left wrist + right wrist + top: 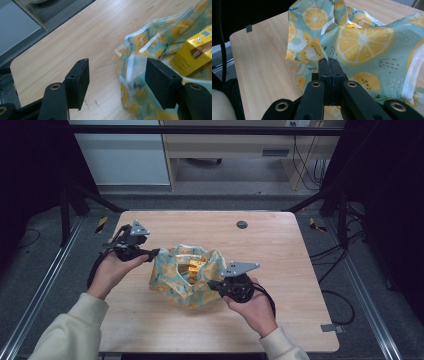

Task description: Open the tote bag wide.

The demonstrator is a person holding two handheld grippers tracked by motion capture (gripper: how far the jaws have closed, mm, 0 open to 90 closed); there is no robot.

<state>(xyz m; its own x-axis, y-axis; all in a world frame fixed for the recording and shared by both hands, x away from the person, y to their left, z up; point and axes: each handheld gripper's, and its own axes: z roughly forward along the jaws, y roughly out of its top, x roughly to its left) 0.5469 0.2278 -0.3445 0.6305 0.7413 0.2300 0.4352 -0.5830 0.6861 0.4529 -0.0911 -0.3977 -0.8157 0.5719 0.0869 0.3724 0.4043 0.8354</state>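
The fruit-print bag (187, 277) sits in the middle of the counter (280, 245), its mouth gaping upward and a yellow carton (194, 266) already down inside it. At its left edge, my left gripper (154, 253) has its fingers (80, 77) standing partly apart; in the left gripper view the bag's left rim (131, 72) hangs in the gap, nearer the right-hand finger, and neither pad is pressing on it, so on this side I have hold of nothing. Over on the near right side, my right gripper (214, 285) is clamped tight, fingers (329, 68) pinched together on a fold of the bag's cloth just below a big lemon slice, pulling that edge up.

As I judge it, the loading is done, since the carton is in. One side of the opening is secured. What is left is to pinch the left rim, and then bring the two sides together or lift the bag.
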